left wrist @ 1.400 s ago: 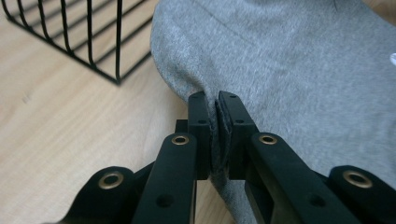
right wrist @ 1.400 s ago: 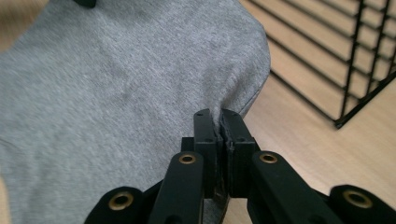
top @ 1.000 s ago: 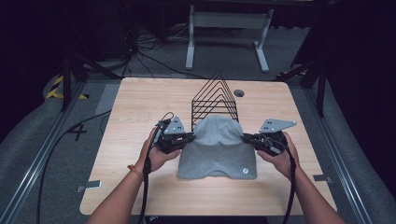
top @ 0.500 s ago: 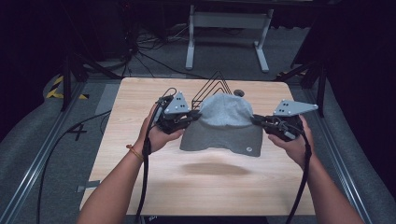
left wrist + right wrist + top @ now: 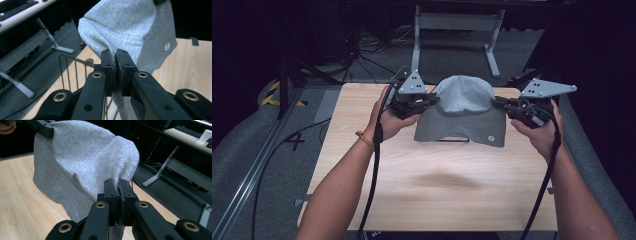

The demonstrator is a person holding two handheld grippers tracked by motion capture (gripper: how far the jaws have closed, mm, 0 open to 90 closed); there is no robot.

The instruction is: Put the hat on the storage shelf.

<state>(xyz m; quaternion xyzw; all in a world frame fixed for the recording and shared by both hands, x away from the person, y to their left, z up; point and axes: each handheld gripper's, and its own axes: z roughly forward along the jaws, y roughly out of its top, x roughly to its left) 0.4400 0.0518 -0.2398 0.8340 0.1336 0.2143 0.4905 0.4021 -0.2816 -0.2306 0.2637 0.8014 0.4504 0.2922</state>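
Soft grey knit cloth (image 5: pixel 460 112) hanging limp, light, drapey; left tongs (image 5: pixel 116 62), right tongs (image 5: pixel 118 188) both pinching opposite edges; edge grips suiting it.

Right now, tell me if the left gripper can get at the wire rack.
Probably not: the left gripper is shut on the grey garment, lifted above the wire rack, and the cloth hangs in between.

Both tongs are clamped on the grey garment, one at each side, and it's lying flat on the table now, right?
Not quite. The left tongs and right tongs are each clamped on a side of the grey garment, but it hangs in the air between them, above the table, not flat on it. The high view shows its shadow on the wood below.
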